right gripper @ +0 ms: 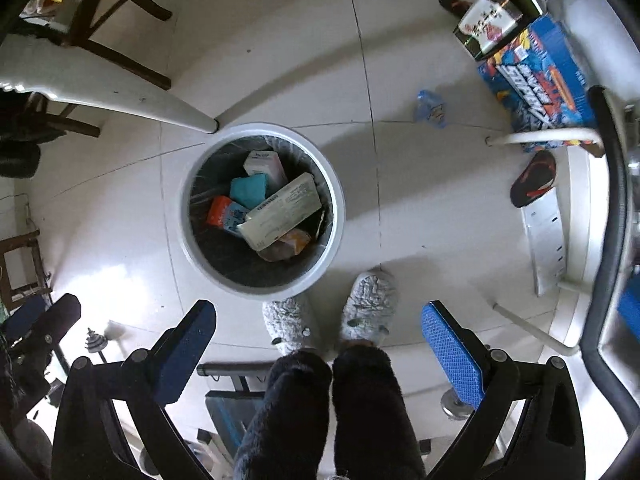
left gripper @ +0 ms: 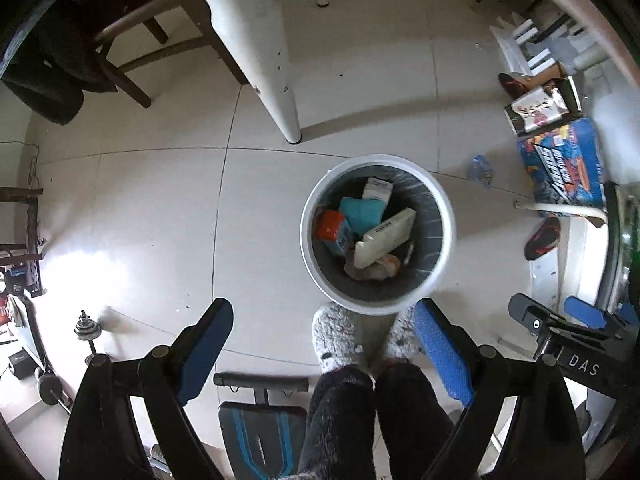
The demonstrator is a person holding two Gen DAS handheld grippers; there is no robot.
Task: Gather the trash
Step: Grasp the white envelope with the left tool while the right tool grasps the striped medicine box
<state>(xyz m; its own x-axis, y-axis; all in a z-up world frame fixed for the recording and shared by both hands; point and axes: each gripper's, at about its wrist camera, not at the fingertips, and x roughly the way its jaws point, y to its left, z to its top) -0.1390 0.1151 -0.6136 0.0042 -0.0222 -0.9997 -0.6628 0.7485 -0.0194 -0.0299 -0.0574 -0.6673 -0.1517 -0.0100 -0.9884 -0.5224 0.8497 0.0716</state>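
Both my jaws gape wide, holding nothing. The wrapper point(right gripper: 431, 109) lies on the floor, upper right of the right view, well beyond the bin point(right gripper: 262, 210); my right gripper point(right gripper: 320, 354) looks nearer than the left gripper point(left gripper: 324, 354).

Open bin mouth point(right gripper: 262, 130), table leg point(right gripper: 120, 102) just beside rim

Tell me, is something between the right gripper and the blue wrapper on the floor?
Nothing visible blocks it. The wrapper lies alone on bare tile, right of the bin. The right gripper is open and empty; only the person's slippers are below it, off the path.
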